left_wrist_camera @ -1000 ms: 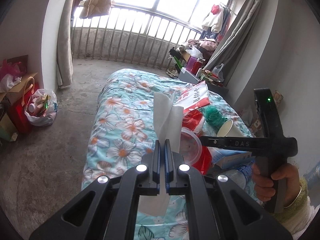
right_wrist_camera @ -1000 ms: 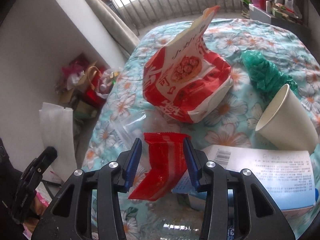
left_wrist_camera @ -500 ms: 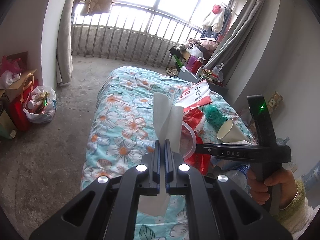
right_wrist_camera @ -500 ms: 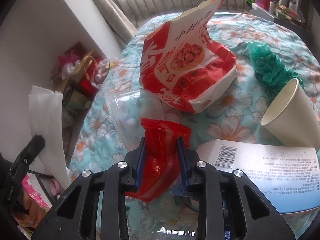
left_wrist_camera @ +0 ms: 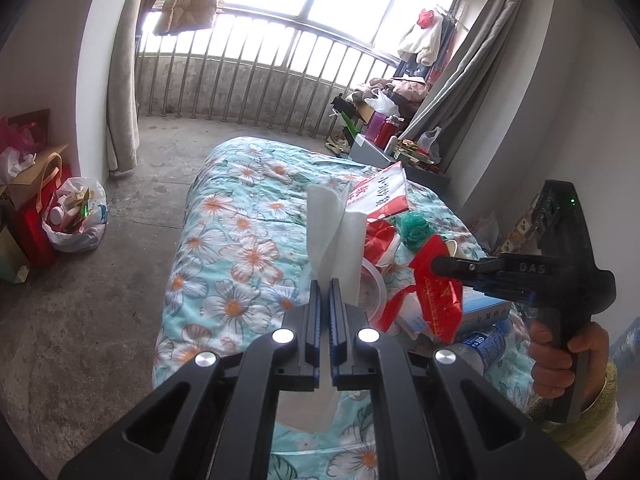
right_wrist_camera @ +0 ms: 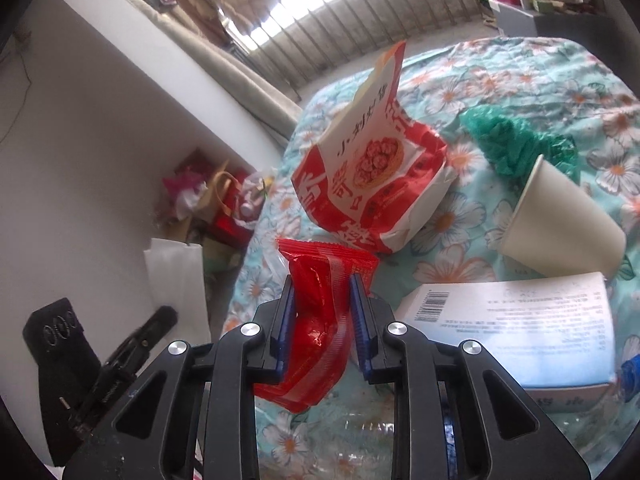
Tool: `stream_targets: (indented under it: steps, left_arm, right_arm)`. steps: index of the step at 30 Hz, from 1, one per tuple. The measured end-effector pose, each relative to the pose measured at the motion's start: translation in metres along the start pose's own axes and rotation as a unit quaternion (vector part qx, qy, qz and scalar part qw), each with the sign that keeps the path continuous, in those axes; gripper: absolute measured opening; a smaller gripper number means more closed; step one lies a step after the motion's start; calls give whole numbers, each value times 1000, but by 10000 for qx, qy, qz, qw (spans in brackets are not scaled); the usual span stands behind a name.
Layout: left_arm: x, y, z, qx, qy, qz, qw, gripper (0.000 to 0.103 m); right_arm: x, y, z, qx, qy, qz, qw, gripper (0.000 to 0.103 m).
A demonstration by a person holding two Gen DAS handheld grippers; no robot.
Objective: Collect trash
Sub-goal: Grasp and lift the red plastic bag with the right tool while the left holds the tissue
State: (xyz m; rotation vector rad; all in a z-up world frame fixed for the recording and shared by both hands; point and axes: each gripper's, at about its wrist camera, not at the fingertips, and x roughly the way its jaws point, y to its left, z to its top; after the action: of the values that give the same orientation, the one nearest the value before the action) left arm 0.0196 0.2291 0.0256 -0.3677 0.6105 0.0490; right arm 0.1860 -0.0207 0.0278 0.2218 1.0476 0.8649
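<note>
Grey concrete floor (left_wrist_camera: 80, 340) and a barred window (left_wrist_camera: 280, 60) surround a bed covered with a turquoise quilt printed with white and orange flowers (left_wrist_camera: 224, 248), on which the trash lies. Largest item there is a red-and-white printed paper snack bag (right_wrist_camera: 372, 176), standing open; near it lies a white rectangular cardboard box with a barcode (right_wrist_camera: 520, 328), with a white paper cup (right_wrist_camera: 560, 224) tipped on its side just beyond and a crumpled green plastic bag (right_wrist_camera: 516, 140) behind the cup. Left claw (left_wrist_camera: 325, 312) is fully closed on a folded white paper bag (left_wrist_camera: 336, 236), held upright above the quilt. Right claw (right_wrist_camera: 323, 320), gripped by a hand (left_wrist_camera: 568, 356), is clamped on a crinkled red plastic wrapper (right_wrist_camera: 320, 312), both pads pressing on it, the wrapper lifted clear of the quilt.
</note>
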Motion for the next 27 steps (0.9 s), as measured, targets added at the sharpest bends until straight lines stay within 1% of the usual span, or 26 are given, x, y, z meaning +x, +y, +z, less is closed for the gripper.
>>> stream_targets:
  steps: [6, 12, 15, 19, 20, 27]
  left_arm:
    - [2, -18, 4, 142, 22, -124, 9998, 3]
    - [-1, -37, 8, 287, -44, -289, 9992, 3]
    - [0, -50, 12, 403, -38, -411, 9983, 3]
    - [5, -69, 17, 581, 17, -544, 9968, 3]
    - [7, -74, 18, 620, 28, -567, 9965, 3]
    - [18, -118, 24, 975, 92, -750, 9924, 3]
  right_arm:
    - [-32, -11, -5, 161, -320, 232, 9991, 24]
    - [-55, -23, -9, 387, -503, 313, 9975, 24]
    - [-72, -29, -12, 478, -667, 371, 9959, 24]
    - [-94, -40, -18, 610, -936, 528, 9923, 24]
    - [-98, -43, -19, 637, -999, 629, 9910, 24]
    - [-131, -73, -25, 907, -1384, 763, 9833, 24]
